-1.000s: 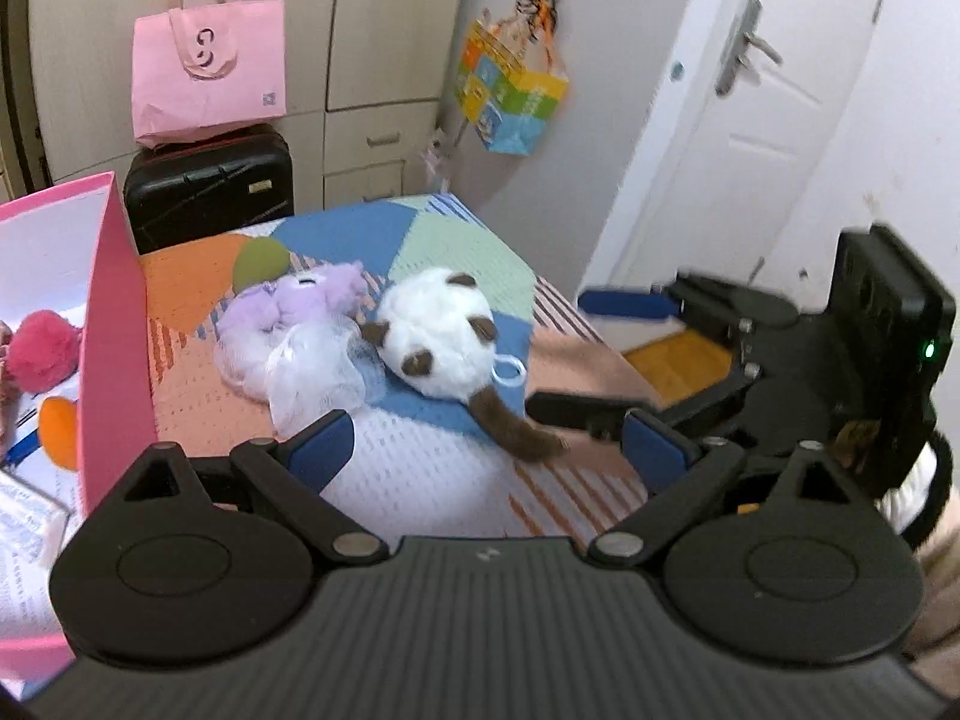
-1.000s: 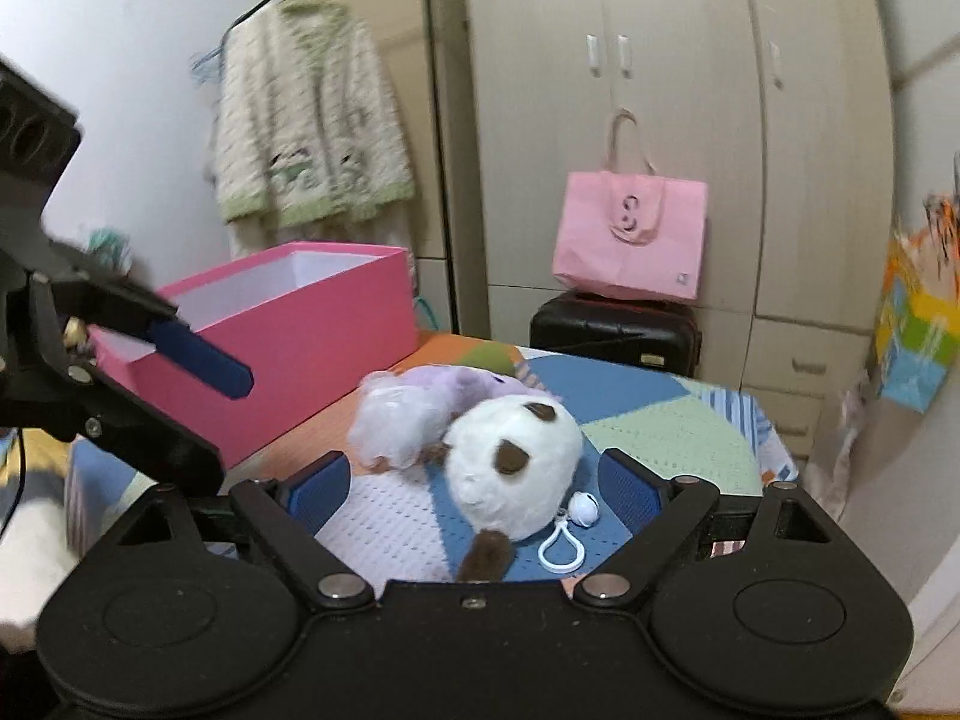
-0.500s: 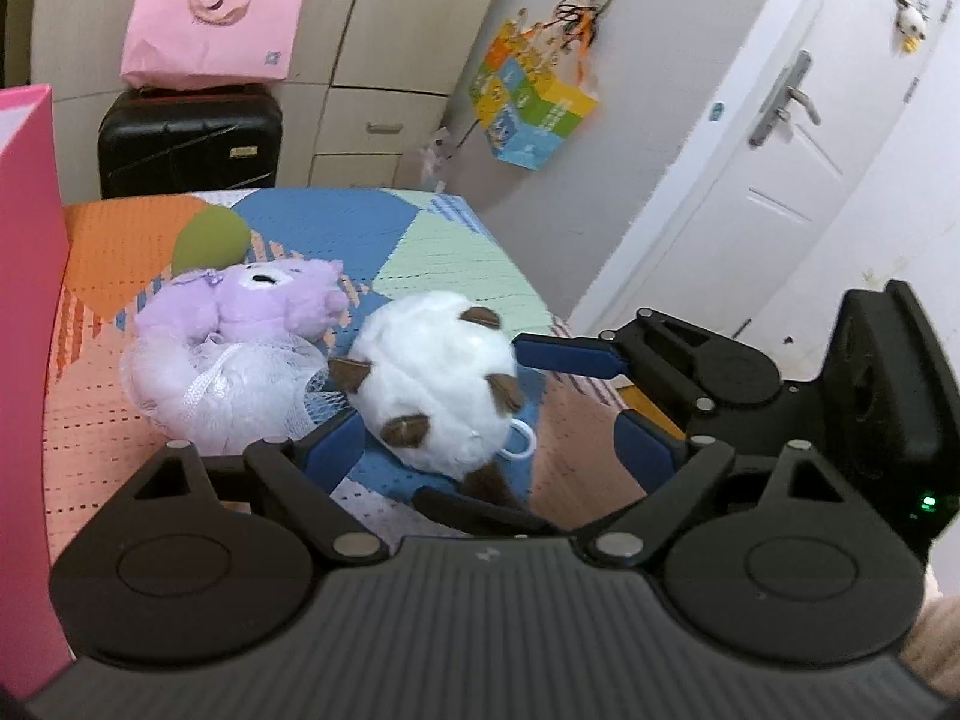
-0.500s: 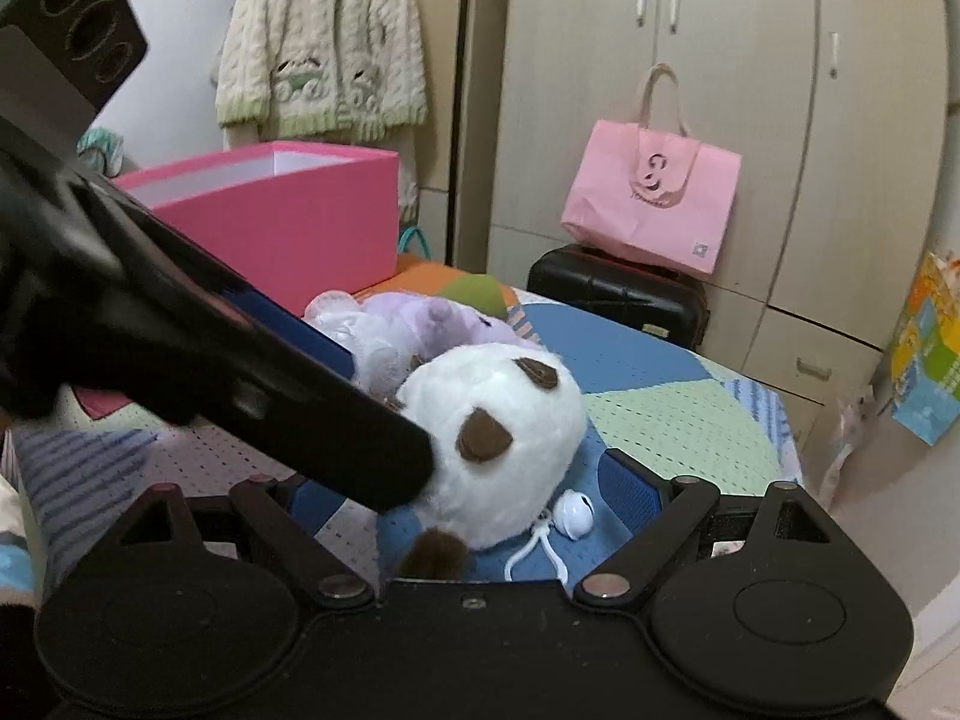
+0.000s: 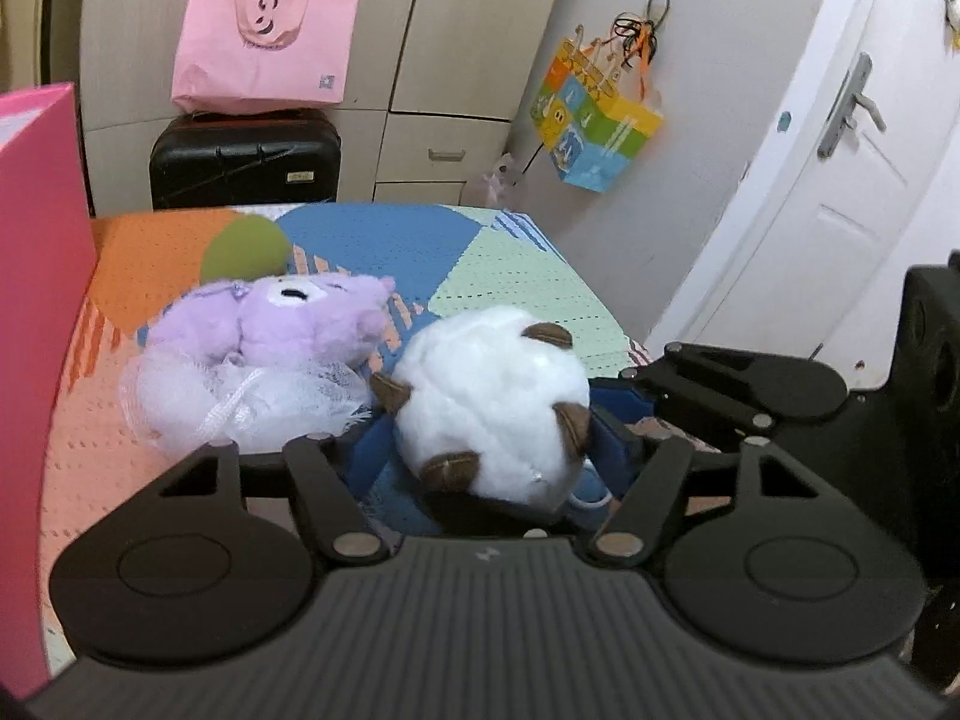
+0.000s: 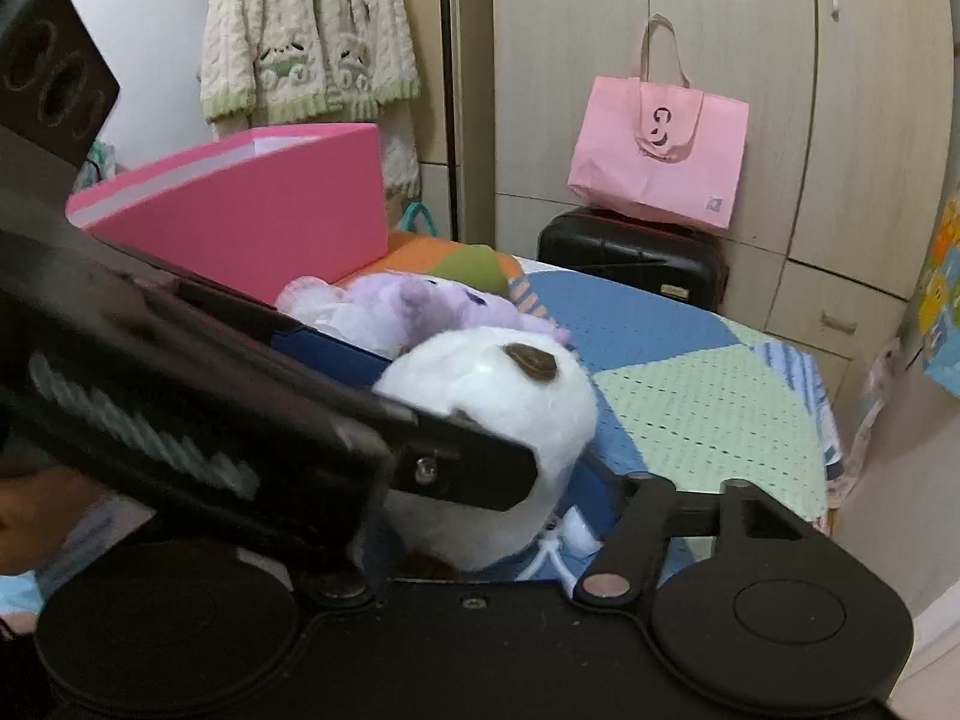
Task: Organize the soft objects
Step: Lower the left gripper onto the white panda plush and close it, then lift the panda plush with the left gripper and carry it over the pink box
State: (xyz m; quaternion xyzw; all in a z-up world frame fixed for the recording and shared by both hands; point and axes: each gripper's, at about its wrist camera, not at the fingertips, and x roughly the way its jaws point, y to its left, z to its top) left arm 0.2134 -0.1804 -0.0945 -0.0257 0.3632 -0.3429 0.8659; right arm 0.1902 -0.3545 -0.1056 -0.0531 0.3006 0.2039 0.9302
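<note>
While both sets of jaws are closing in, the white plush ball [image 5: 492, 402] with brown patches sits right between them on the patchwork table cover [image 5: 516, 258]. The left gripper [image 5: 489, 450] has its blue pads at either flank of the ball, and whether they press it yet cannot be told. The right gripper [image 6: 480, 516] comes in from the other side, its fingers alongside the same toy; its near side is hidden behind the left gripper's arm, so contact there is unclear too. Just beside the ball lies the purple plush [image 5: 288, 324], resting on a white mesh puff [image 5: 240, 402]. Further left stands the pink box [image 6: 252, 204]. At the back, a pink bag [image 5: 264, 42] sits on a black suitcase [image 5: 243, 159].
</note>
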